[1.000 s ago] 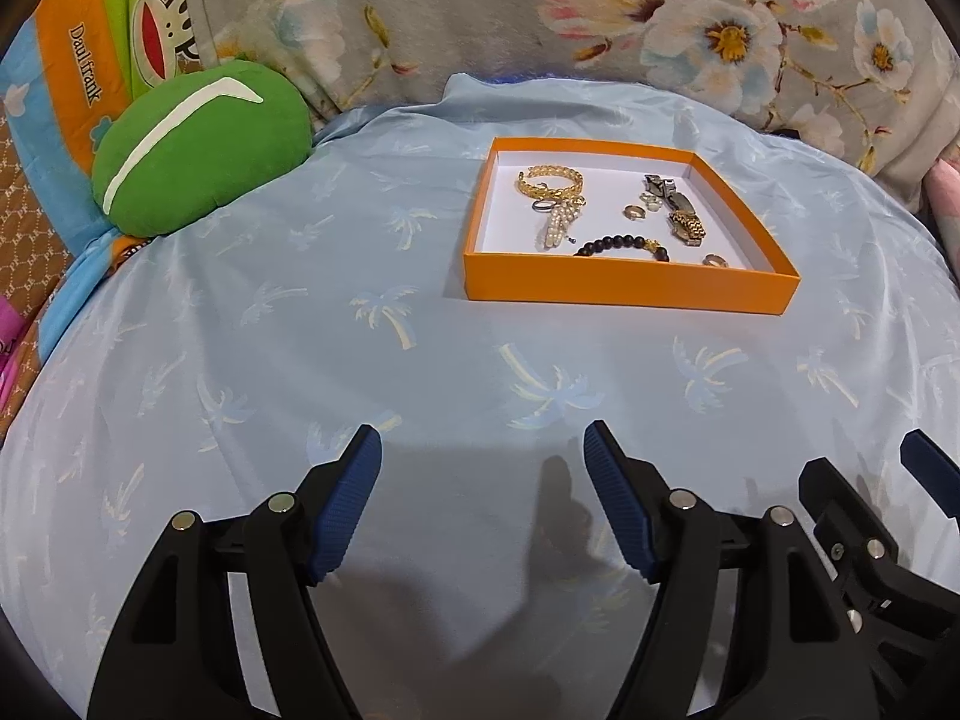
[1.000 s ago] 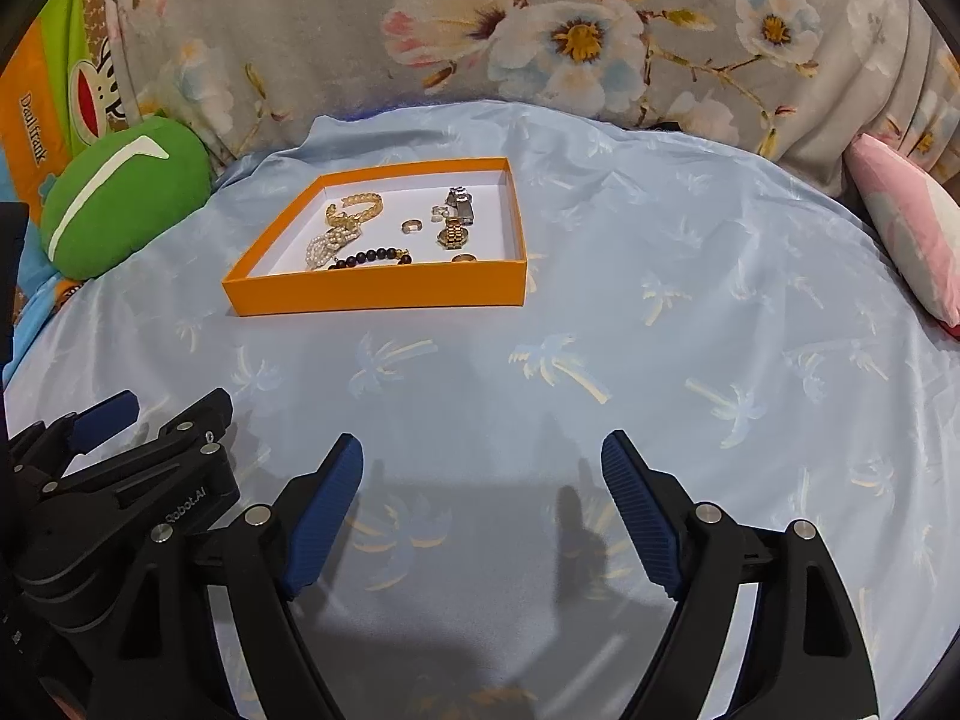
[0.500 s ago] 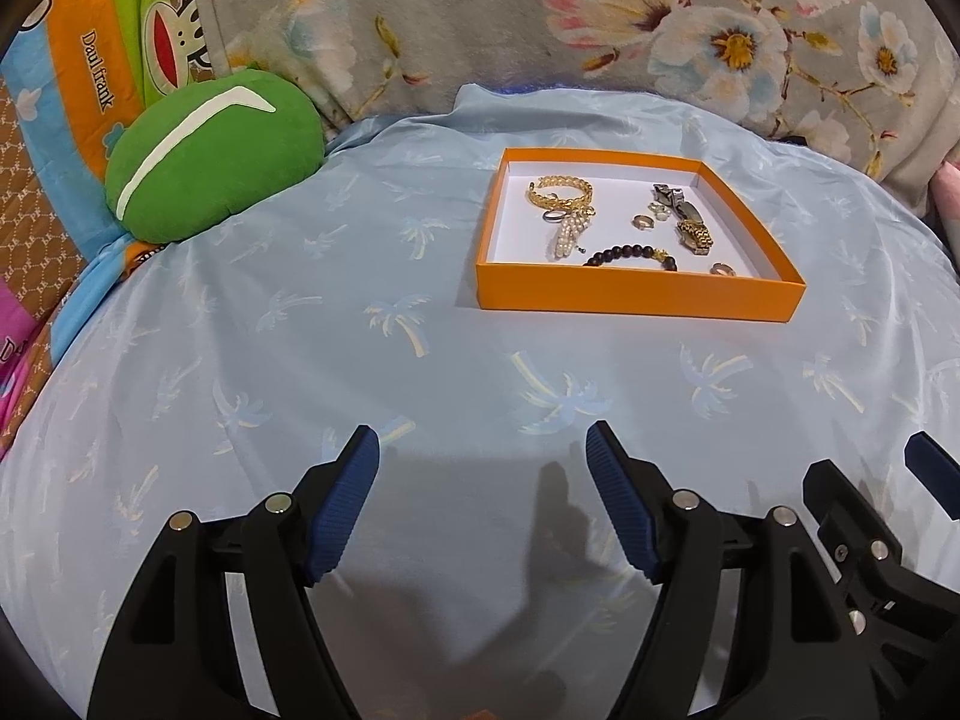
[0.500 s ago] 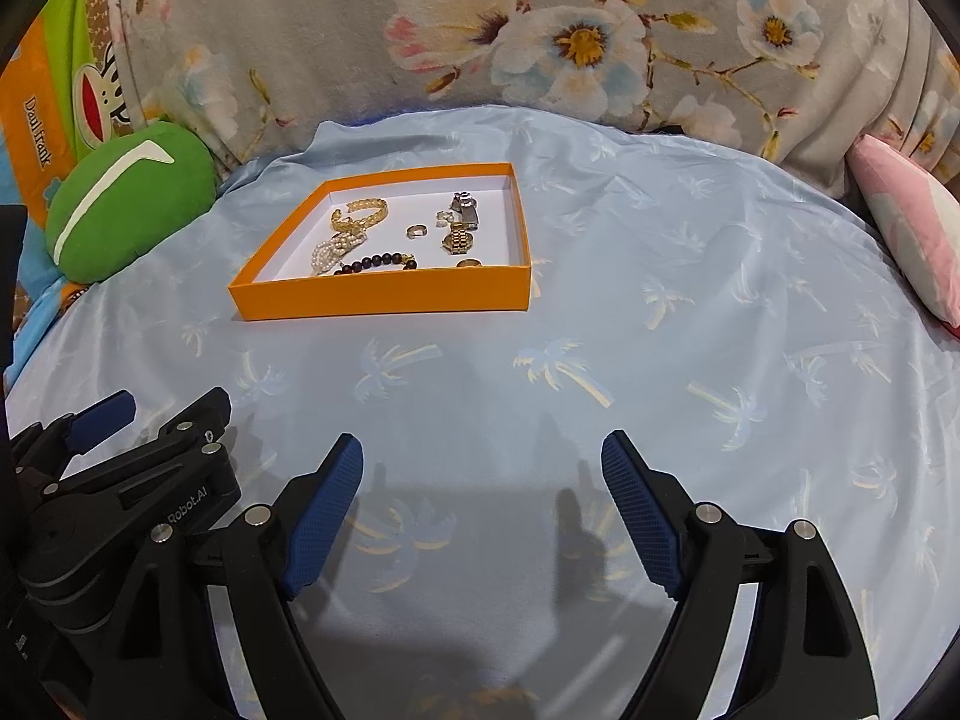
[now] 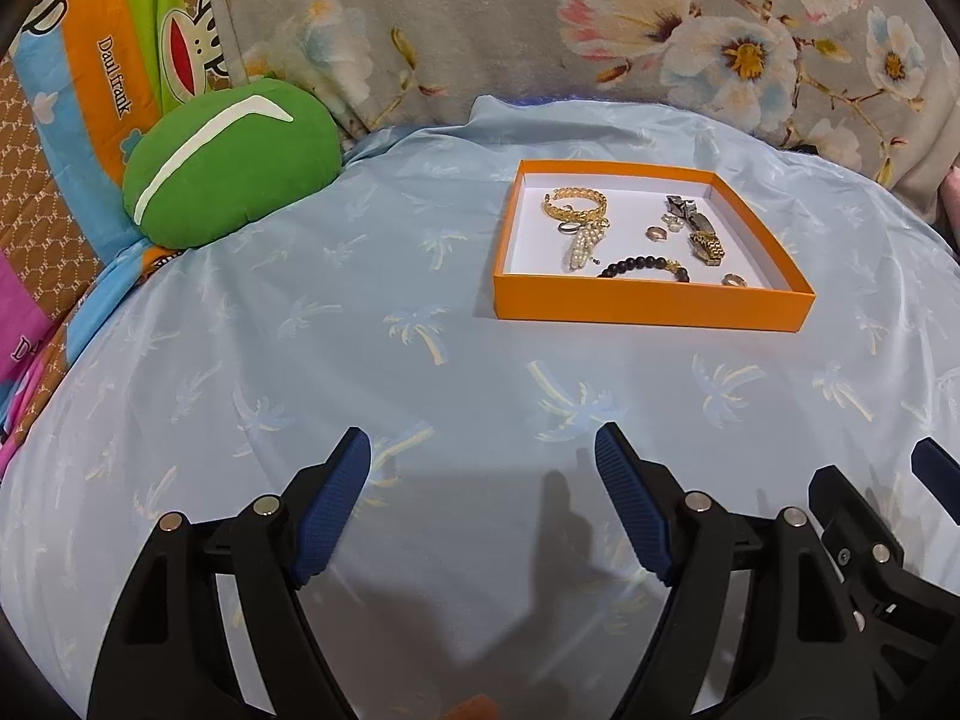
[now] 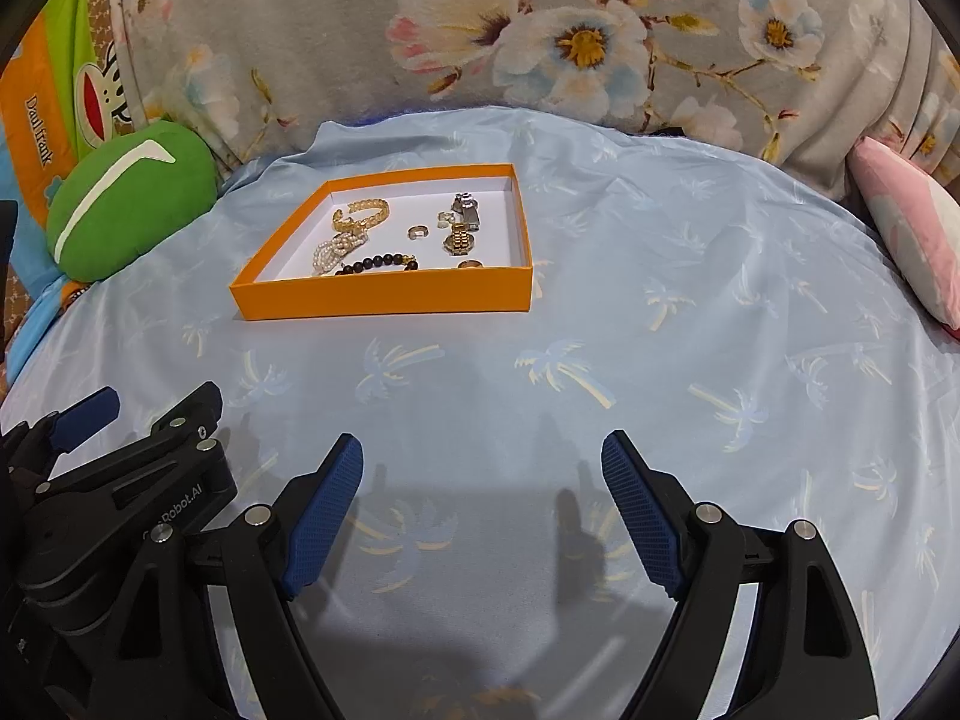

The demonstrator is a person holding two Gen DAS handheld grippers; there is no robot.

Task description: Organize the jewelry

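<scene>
- Hovering over the bed [image 5: 456, 372], both my grippers, left [image 5: 483, 501] and right [image 6: 483, 507], gape empty.
- Jewelry in the tray [image 5: 651, 307] looks light, slippery.
- Bead bracelet [image 5: 642, 266], near the front edge, likely grips best mid-strand.

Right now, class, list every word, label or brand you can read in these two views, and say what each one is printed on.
"Daul frank": black letters on the orange stripe of the cartoon blanket.
"Robot.AI": pale letters on the body of the left gripper; the letters before it are too faint to read.
Purple lettering at the blanket's top corner is too blurred to read.
The orange tray and its jewelry carry no legible text.
</scene>
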